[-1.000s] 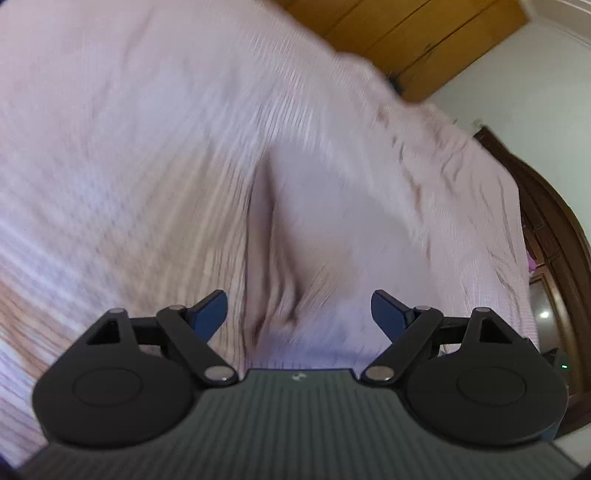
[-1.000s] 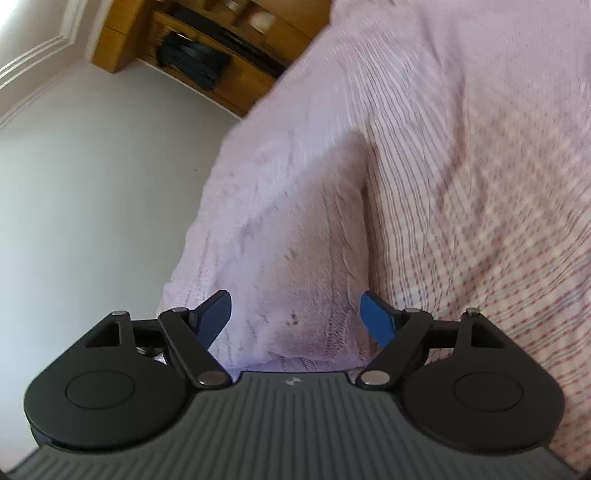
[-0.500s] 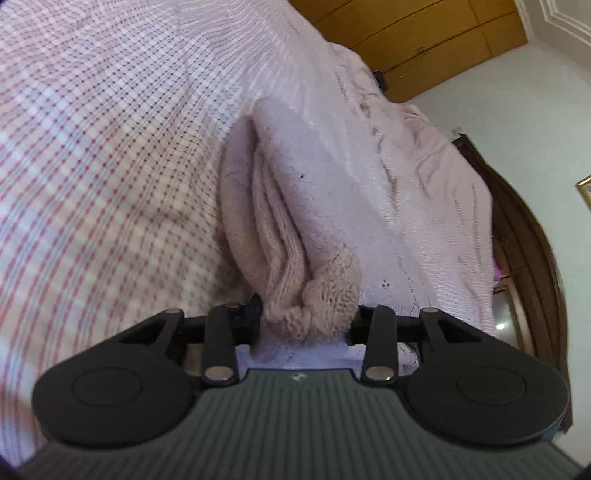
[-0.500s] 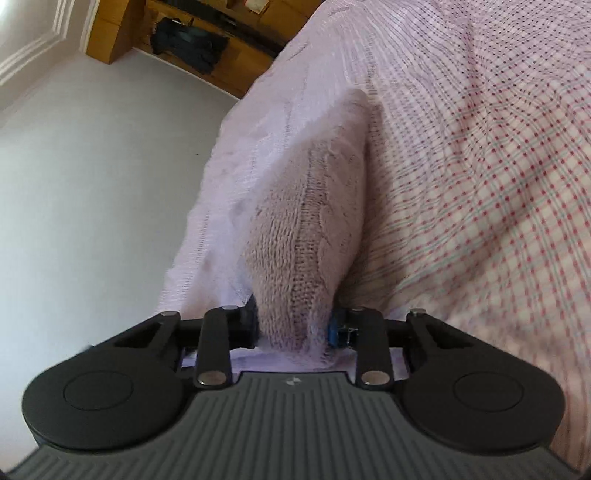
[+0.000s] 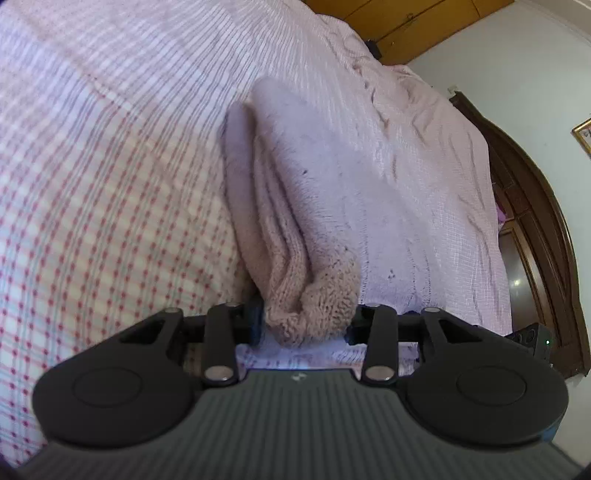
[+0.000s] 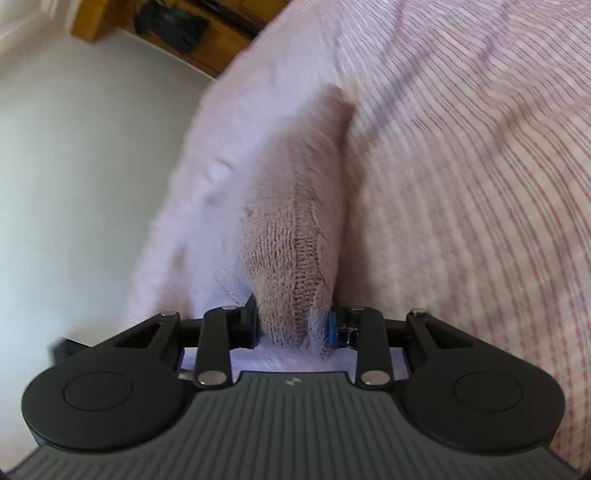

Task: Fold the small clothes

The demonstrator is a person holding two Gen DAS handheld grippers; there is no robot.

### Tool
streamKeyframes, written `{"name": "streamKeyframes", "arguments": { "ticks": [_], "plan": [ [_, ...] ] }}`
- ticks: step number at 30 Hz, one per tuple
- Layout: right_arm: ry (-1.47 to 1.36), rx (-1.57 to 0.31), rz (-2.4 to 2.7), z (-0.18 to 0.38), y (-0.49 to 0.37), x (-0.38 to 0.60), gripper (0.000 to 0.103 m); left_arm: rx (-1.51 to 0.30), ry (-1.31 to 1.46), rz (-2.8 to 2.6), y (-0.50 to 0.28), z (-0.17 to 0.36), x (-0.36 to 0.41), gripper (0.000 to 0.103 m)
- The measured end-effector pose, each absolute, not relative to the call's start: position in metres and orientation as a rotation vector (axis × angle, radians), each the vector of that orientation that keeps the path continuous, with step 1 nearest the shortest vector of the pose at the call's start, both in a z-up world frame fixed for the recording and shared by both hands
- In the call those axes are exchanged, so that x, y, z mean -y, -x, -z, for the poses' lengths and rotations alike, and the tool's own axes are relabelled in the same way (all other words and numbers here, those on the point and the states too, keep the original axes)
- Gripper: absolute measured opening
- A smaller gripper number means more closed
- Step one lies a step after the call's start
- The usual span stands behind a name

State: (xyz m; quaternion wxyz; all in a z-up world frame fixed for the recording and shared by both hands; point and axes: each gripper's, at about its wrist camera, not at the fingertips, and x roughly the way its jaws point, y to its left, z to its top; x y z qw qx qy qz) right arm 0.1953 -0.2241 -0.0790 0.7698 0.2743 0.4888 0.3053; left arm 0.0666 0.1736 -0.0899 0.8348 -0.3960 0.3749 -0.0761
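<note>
A pale pink knitted garment (image 5: 295, 206) lies on the checked bedsheet (image 5: 110, 184). My left gripper (image 5: 304, 325) is shut on a bunched edge of the knit, which rises in folds from the bed to the jaws. In the right wrist view the same knitted garment (image 6: 291, 236) is pinched by my right gripper (image 6: 291, 330), shut on another edge of it. The knit stretches away from both grippers toward the bed. The fingertips are mostly hidden by the fabric.
The bed is covered by a pink and white checked sheet (image 6: 480, 184). A dark wooden headboard (image 5: 535, 221) curves at the right. Wooden cupboards (image 5: 406, 22) stand behind the bed. A white wall (image 6: 74, 166) and a wooden shelf (image 6: 177, 33) show in the right wrist view.
A second ago both grippers were open over the knit. They closed on its edges half a second ago, and since then have lifted the fabric slightly.
</note>
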Motion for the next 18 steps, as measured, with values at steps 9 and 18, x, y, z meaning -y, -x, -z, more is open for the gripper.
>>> {"name": "streamKeyframes", "arguments": {
  "ticks": [9, 18],
  "plan": [
    [-0.377, -0.900, -0.639, 0.051, -0.143, 0.234, 0.063, -0.702, 0.653, 0.087, -0.010, 0.051, -0.182, 0.080],
    [-0.068, -0.540, -0.594, 0.012, -0.061, 0.222, 0.103, -0.425, 0.234, -0.014, 0.059, 0.015, -0.124, 0.101]
  ]
}}
